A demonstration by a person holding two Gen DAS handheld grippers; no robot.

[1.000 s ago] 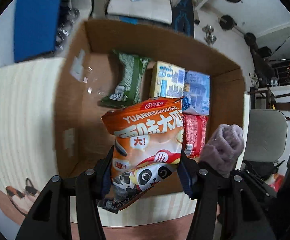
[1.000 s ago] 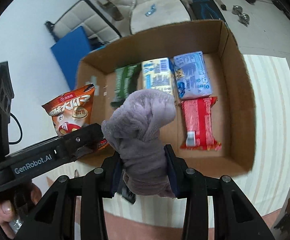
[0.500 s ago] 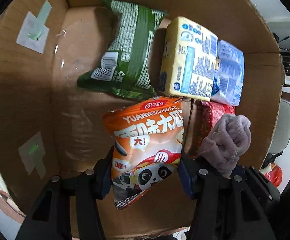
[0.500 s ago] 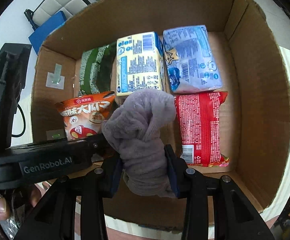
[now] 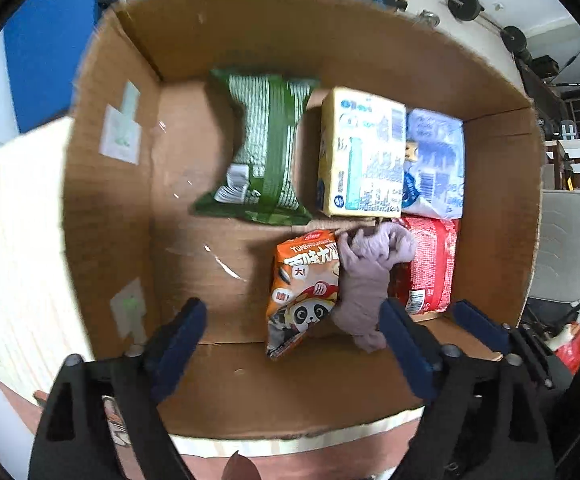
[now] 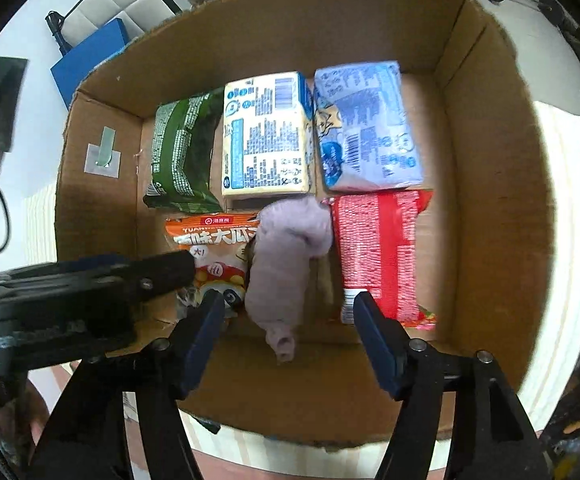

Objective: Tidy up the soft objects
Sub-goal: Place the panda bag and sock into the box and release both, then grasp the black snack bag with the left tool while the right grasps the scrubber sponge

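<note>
Item: cardboard box (image 5: pixel 105 208), our landmark. We hold the left gripper (image 5: pixel 290 344) and right gripper (image 6: pixel 290 332) released, jaws spread wide above its near wall. The orange snack bag (image 5: pixel 302 284) and purple sock (image 6: pixel 285 256) lie side by side (touching) on the box floor, beyond the fingertips, gripped by neither. Bare floor remains along the box's left wall, beside the green packet (image 5: pixel 263 148).

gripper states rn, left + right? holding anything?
Left gripper: open, holding nothing; the orange snack bag lies in the cardboard box.
Right gripper: open, holding nothing; the purple sock lies in the box.
</note>
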